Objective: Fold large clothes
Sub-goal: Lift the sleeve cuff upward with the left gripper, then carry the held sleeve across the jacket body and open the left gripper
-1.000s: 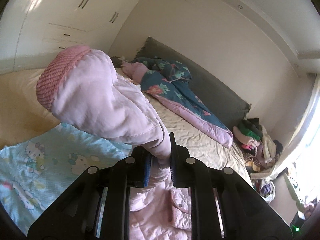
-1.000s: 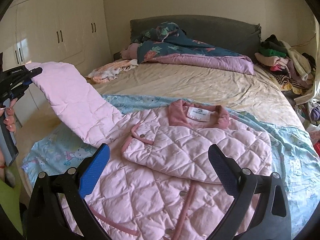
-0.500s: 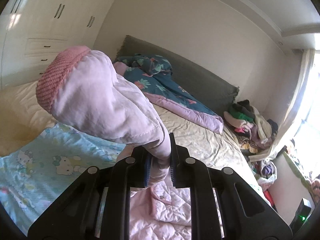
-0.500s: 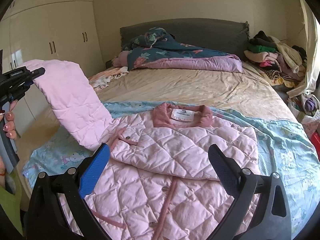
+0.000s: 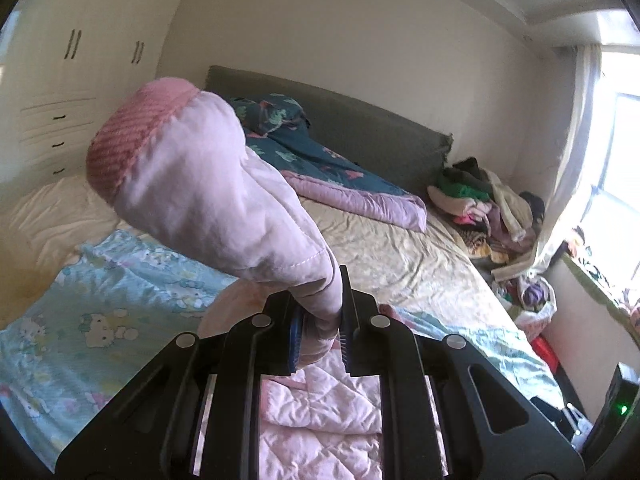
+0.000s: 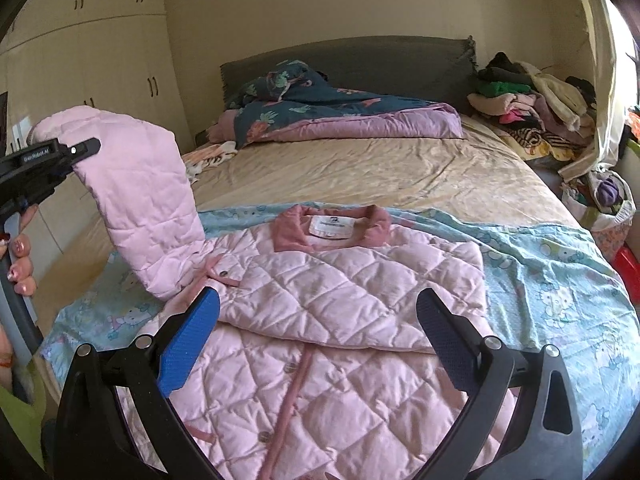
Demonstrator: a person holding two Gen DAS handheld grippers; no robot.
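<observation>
Big bed (image 6: pixel 400 172) fills the room, grey headboard (image 6: pixel 360 64) at the far end, w/ a teal floral quilt (image 6: pixel 328 108) bunched against it. Blue cartoon sheet (image 6: pixel 560 264) spread across the near part of the bed. On it, the pink quilted jacket (image 6: pixel 340 320) lies face up, collar toward the headboard, one side folded in over the chest. Clothes pile (image 6: pixel 528 104) heaped at the far right corner. Jacket's sleeve (image 6: pixel 144 208) is lifted off the bed, left gripper (image 5: pixel 320 328) pinching it tight near the ribbed cuff (image 5: pixel 136 136). Right gripper (image 6: pixel 318 340) hangs over the jacket front, fingers spread wide, holding nothing.
</observation>
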